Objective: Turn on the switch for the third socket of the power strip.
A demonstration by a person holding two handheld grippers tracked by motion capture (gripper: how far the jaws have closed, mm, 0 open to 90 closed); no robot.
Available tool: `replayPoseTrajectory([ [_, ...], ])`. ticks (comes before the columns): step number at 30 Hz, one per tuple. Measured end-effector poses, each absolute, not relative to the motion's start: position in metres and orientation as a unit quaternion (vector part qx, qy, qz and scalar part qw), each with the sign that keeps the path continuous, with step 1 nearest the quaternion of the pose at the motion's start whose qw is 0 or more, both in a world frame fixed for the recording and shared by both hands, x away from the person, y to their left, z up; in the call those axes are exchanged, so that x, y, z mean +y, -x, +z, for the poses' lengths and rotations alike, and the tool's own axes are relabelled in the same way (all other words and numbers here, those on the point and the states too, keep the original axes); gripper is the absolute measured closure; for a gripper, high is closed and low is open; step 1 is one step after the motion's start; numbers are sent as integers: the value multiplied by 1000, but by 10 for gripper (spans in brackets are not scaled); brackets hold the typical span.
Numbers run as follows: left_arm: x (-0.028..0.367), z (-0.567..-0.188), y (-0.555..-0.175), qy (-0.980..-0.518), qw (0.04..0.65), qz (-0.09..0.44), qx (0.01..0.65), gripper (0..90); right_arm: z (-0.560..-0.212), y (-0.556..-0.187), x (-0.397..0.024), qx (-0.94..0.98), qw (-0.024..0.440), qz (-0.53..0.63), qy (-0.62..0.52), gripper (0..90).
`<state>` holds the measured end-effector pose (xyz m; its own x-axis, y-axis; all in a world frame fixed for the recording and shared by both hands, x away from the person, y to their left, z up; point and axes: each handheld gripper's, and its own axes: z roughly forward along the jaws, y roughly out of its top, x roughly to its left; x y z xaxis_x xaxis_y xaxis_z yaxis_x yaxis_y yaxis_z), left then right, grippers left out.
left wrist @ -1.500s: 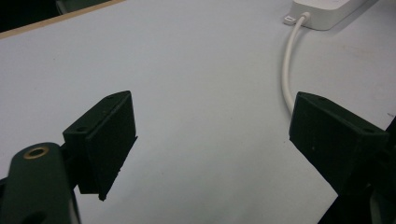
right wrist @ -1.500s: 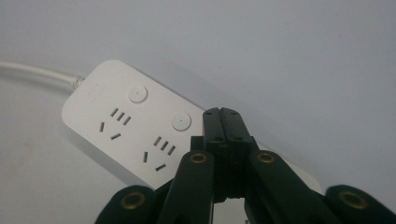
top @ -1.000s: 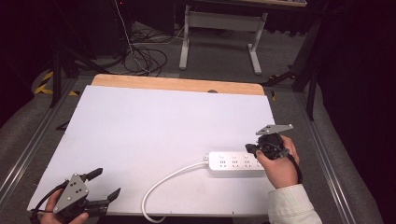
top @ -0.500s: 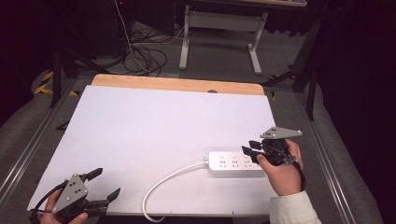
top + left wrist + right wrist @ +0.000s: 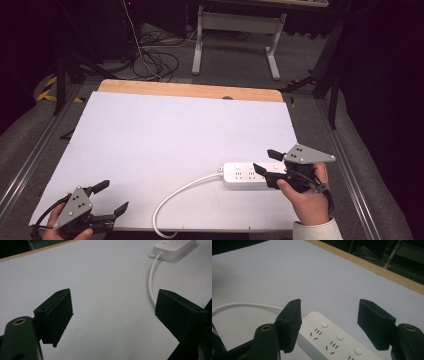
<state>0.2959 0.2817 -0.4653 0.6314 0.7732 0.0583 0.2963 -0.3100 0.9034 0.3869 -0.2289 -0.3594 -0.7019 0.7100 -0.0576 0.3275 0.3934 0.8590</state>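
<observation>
Hovering over power strip (image 5: 245,173), right tongs (image 5: 266,161) just opening, empty.

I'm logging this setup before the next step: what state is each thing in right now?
Power strip: lying flat on the white table, sockets up, nothing plugged in.
Cord: attached to the strip, curving loose toward the near edge.
Right gripper: jaws just opened, above the strip's end, not pressing it.
Left gripper: open, holding nothing.
</observation>
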Motion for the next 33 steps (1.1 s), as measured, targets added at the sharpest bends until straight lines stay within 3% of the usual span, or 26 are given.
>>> replayPoseTrajectory([
  [8, 282, -465, -295, -766, 478, 249, 349, 152, -370, -379, -230, 792, 209, 496, -290, 269],
  [27, 285, -462, -293, -761, 484, 244, 356, 165, -420, -367, -221, 784, 168, 529, -277, 249],
  [29, 285, -462, -293, -762, 475, 249, 363, 212, -425, -367, -220, 781, 166, 536, -273, 247],
  [33, 285, -462, -292, -760, 478, 247, 365, 221, -437, -367, -219, 779, 170, 538, -273, 237],
])
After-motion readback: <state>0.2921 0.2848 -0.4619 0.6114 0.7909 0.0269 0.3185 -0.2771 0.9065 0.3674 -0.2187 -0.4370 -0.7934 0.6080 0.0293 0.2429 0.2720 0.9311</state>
